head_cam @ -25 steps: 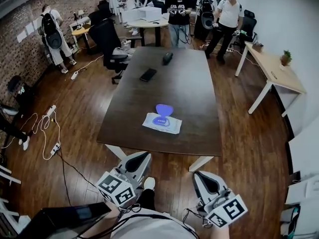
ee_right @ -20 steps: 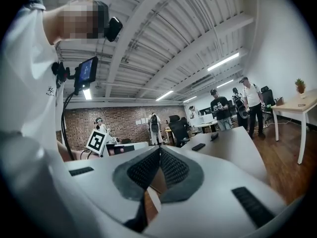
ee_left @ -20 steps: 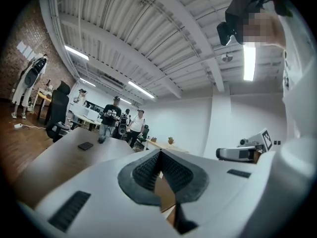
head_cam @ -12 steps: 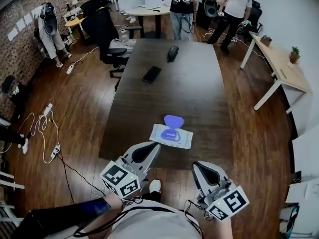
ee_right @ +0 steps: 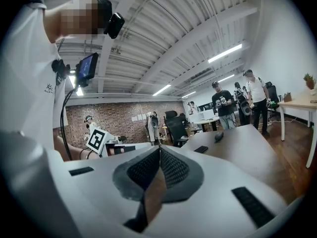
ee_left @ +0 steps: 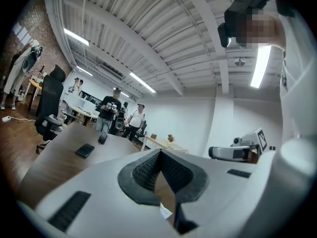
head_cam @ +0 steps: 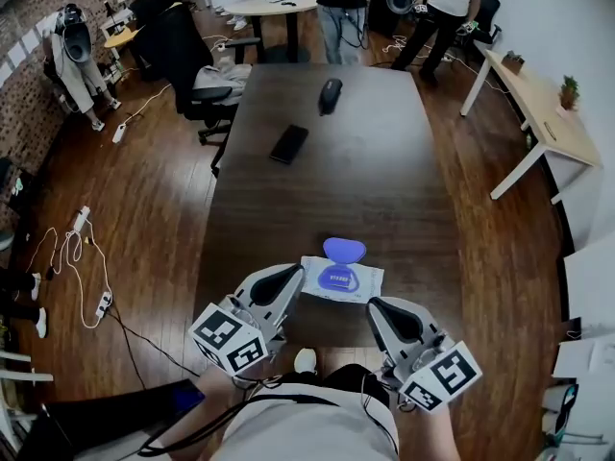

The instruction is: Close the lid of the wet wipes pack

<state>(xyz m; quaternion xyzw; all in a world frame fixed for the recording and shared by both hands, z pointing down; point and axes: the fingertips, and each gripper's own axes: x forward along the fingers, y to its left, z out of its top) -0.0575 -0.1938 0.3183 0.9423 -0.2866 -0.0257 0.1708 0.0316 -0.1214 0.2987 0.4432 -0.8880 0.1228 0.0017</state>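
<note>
Grey-padded, the left tool has its jaws pressed together, and nothing is pinched between them. The right tool is the same, with its ribbed pads meeting along one line and gripping nothing.

Only the head view shows the task's thing. One wet wipes pack lies flat near the near edge of the dark wooden counter. Its one purple lid is flipped open towards the far side. In that view the left tool's tip is just beside the pack's left edge. The right tool's tip is near the pack's near right corner. Whether either tool touches the pack cannot be told.

Each gripper view looks level across the counter and catches the other tool. The right tool appears at the right of the left gripper view. The left tool's marker cube appears at the left of the right gripper view.

Farther up the counter, well apart from the pack, lie one black phone and one dark mouse. All three views show them. Two people stand beyond the counter's far end.
</note>
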